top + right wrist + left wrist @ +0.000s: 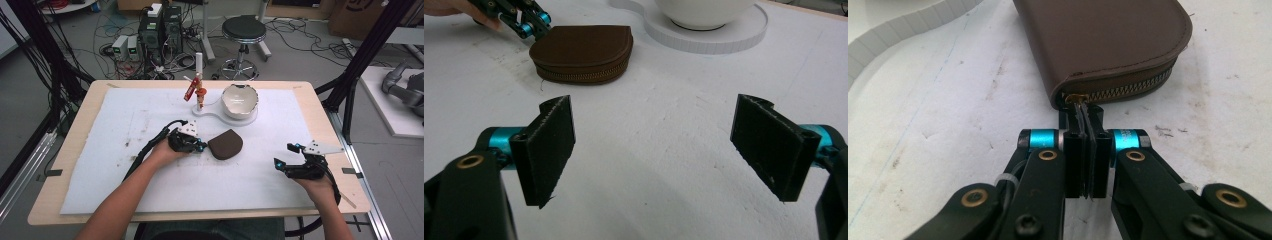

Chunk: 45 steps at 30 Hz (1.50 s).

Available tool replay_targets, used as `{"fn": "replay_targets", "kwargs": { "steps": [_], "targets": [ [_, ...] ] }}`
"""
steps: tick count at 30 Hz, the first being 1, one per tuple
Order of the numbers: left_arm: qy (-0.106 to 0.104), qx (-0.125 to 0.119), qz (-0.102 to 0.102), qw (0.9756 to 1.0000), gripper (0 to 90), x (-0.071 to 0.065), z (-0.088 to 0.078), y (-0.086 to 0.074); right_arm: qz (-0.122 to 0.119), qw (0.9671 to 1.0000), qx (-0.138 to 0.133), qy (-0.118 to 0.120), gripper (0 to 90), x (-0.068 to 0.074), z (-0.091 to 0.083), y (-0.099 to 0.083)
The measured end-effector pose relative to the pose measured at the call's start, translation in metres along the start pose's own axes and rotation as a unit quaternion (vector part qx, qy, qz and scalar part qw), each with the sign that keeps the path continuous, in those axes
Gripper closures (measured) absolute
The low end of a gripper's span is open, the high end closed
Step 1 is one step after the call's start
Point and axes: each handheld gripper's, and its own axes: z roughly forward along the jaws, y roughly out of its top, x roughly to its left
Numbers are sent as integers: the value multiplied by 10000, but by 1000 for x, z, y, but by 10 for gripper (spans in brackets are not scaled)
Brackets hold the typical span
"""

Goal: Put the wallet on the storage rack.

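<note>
Near the middle of the tabletop (75,150), on its white mat (150,185), lies a brown zip pouch (225,144), half-round, flat, its brass zipper (1128,90) closed along the curved edge. The left gripper (1087,117) meets it from nine o'clock, fingers pressed together on what looks like the zipper pull (1077,102), though the pull is mostly hidden. The right gripper (285,156) rests at four o'clock, well apart, fingers spread wide over bare mat. A white bowl (240,100) on its stand (215,114) sits at twelve o'clock.
</note>
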Motion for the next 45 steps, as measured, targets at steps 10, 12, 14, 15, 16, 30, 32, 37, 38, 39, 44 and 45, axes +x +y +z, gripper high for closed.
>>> {"fn": "replay_targets", "kwargs": {
  "steps": [10, 12, 14, 15, 16, 30, 32, 37, 38, 39, 44, 45],
  "targets": [
    [-408, -237, -698, 9964, 883, 9, -6, -5, 1, 10000, 2, -3, 181, 0, 1, 0],
    [-474, -355, -805, 9950, 883, 11, -8, -5, 9, 10000, 3, 1, 182, 0, 1, 0],
    [-534, -556, -882, 9931, 883, 11, -12, -4, 14, 10000, 3, 8, 181, 0, 1, 0],
    [-570, -669, -903, 9920, 883, 12, -14, -3, 12, 10000, -2, 8, 182, 0, 0, 0],
    [-590, -753, -933, 9910, 883, 12, -16, -2, 12, 10000, -2, 8, 182, 0, 0, 0],
    [-924, -1888, -1406, 9675, 883, 10, -38, 24, -19, 10000, -61, 32, 181, 0, 1, 3],
    [-926, -1971, -1388, 9661, 883, 10, -41, 29, -19, 10000, -63, 37, 182, 0, 2, 4],
    [-840, -2071, -1410, 9645, 883, 14, -48, 38, -19, 9999, -71, 84, 181, 0, 4, 6],
    [-849, -2104, -1424, 9635, 883, 14, -48, 39, -14, 9999, -70, 89, 182, 0, 4, 6],
    [-844, -2112, -1426, 9633, 884, 15, -48, 41, -28, 9999, -88, 95, 181, 0, 5, 6],
    [-838, -2150, -1459, 9620, 884, 18, -45, 52, -23, 9999, -91, 98, 181, 0, 5, 7],
    [-842, -2161, -1457, 9618, 883, 19, -45, 54, -30, 9999, -101, 82, 181, 0, 5, 7]
  ]
}}
